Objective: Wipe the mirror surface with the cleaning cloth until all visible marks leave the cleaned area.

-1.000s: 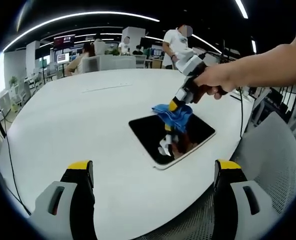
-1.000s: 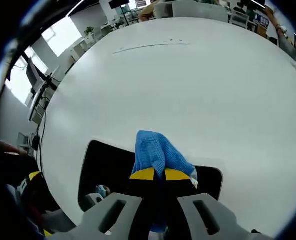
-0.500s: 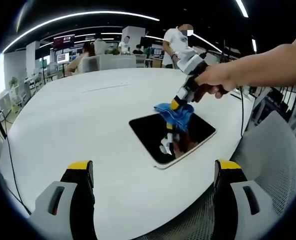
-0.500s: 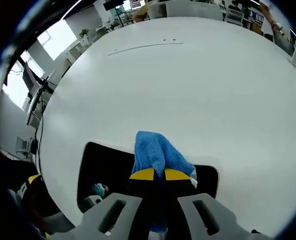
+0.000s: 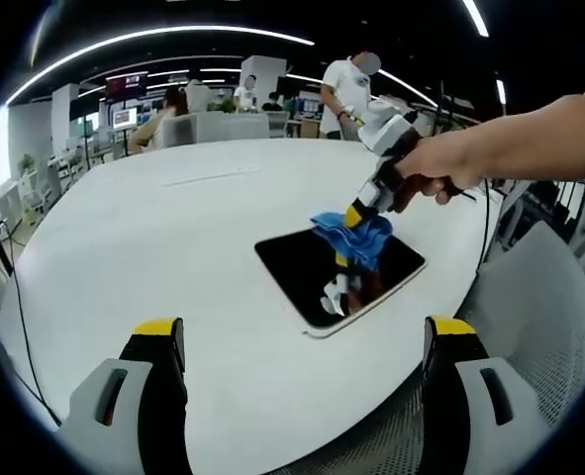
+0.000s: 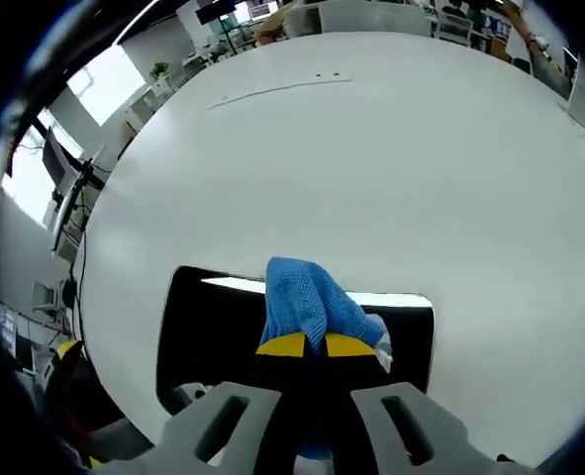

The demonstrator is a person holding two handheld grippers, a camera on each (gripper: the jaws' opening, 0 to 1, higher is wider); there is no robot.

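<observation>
A dark rectangular mirror (image 5: 302, 267) with a white rim lies flat on the white table (image 5: 153, 237), near its right edge. My right gripper (image 5: 354, 210), held by a hand, is shut on a blue cleaning cloth (image 5: 356, 234) and presses it on the mirror's far right part. In the right gripper view the cloth (image 6: 307, 302) bulges from the shut yellow-tipped jaws of the right gripper (image 6: 307, 344) over the mirror (image 6: 208, 322), which reflects a ceiling light strip. My left gripper (image 5: 302, 332) stands open above the table's near edge, well short of the mirror, holding nothing.
The round white table (image 6: 371, 148) stretches far and wide beyond the mirror. A grey mesh chair (image 5: 544, 317) sits at the right of the table edge. Several people (image 5: 351, 84) and desks stand in the office beyond.
The right gripper with the cloth has slid a little to the right along the mirror's far part. The left gripper has stayed put.
</observation>
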